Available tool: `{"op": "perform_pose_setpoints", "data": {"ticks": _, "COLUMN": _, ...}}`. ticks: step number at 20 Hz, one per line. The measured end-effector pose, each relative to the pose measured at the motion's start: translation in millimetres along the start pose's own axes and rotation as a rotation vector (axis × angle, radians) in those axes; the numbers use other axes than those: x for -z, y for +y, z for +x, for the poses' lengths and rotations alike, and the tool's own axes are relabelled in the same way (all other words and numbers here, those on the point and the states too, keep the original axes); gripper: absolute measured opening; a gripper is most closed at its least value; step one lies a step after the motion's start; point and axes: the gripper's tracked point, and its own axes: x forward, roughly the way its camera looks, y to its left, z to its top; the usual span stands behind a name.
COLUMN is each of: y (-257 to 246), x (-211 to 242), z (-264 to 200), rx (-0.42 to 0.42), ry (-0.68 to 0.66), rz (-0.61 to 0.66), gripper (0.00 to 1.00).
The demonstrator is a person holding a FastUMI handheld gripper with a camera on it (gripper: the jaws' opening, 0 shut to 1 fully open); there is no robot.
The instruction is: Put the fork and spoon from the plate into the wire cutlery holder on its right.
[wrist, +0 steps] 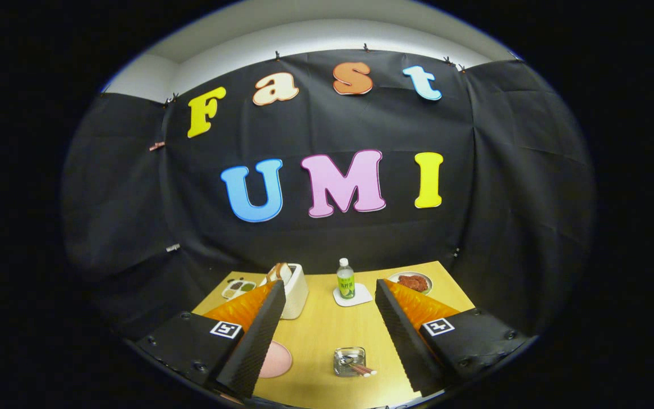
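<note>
In the gripper view, the gripper [330, 304] hangs high above a wooden table [315, 335] with its fingers [259, 335] spread wide and nothing between them. Between the fingers, below on the table, stands the wire cutlery holder [349, 361], with utensil handles [363, 370] poking out of it to the right; which utensils they are cannot be told. To its left, the pink plate [276, 359] lies partly hidden behind the left finger. Farther back a green-labelled bottle [346, 279] stands upright on a white coaster [355, 296]. A white toaster [294, 288] holding bread, a small sectioned dish [238, 288] and a plate of red food [412, 282] sit along the far edge.
</note>
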Motion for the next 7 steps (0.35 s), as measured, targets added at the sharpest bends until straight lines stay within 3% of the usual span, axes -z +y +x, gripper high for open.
{"op": "perform_pose_setpoints", "data": {"ticks": 7, "y": -3.9, "x": -24.4, "z": -6.9, "rx": 0.056, "ry": -0.138, "rz": 0.043, "gripper": 0.99}}
